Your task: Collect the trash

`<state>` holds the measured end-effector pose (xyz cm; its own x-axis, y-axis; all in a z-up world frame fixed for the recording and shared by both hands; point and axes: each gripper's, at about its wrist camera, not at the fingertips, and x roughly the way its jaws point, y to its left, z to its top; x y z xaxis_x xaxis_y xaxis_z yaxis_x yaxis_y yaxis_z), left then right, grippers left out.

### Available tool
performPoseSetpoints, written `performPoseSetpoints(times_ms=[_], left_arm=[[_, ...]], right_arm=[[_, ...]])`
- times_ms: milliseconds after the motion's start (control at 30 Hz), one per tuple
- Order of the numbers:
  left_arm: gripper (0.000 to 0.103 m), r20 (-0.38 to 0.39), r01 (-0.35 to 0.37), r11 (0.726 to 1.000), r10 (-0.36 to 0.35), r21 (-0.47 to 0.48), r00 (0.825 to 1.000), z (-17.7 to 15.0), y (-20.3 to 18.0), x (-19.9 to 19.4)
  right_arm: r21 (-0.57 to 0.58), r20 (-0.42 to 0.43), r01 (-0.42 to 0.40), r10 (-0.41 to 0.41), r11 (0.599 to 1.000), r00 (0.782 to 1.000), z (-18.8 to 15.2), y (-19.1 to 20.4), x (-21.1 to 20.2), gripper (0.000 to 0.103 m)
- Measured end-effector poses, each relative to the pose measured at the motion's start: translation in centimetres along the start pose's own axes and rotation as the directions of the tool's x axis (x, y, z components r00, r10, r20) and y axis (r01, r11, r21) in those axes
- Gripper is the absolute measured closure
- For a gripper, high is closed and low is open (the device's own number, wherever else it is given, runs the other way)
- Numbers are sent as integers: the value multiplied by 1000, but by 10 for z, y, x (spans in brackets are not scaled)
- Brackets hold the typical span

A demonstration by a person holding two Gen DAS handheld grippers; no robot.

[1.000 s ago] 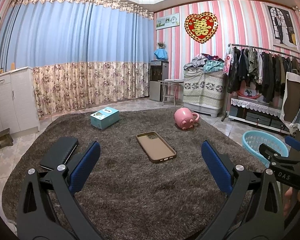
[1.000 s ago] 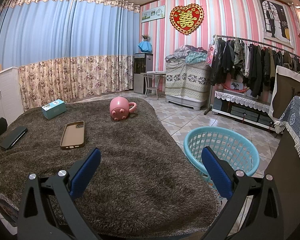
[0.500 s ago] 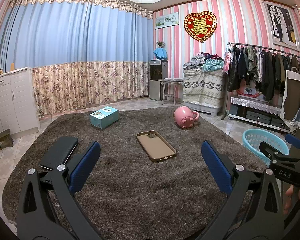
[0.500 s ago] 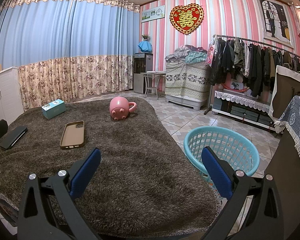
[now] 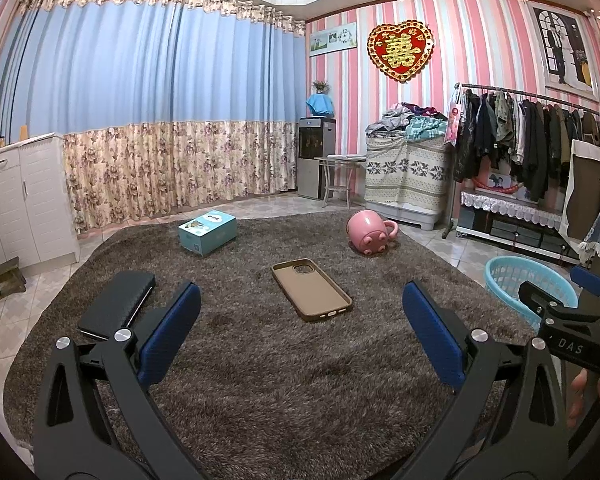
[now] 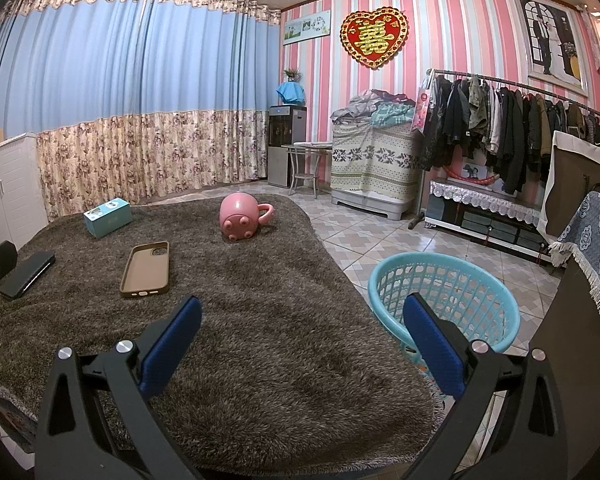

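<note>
Right now your left gripper and right gripper both gape wide, holding nothing. Centre frame for the left, the phone case lies nearest, long axis running upper left to lower right, nothing between. Pink mug, teal box and black wallet lie around it; the basket sits lower right for your right gripper.

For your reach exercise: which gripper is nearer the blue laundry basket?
Right. The right gripper hangs beside the blue laundry basket; the left gripper sits over the rug, farther away.

Bright, sharp, heavy fisheye edge distortion
</note>
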<state>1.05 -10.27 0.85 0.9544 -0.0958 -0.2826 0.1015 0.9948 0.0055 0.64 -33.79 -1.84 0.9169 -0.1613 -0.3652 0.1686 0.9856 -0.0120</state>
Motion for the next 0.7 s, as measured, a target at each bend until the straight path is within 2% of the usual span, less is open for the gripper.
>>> performPoseSetpoints(times_ms=[700], left_arm=[[5,2,-3,1000,3,-1,1000,-4,-3,4]], right_arm=[[-16,16,-8,8,1000,1000,6,1,-5,4]])
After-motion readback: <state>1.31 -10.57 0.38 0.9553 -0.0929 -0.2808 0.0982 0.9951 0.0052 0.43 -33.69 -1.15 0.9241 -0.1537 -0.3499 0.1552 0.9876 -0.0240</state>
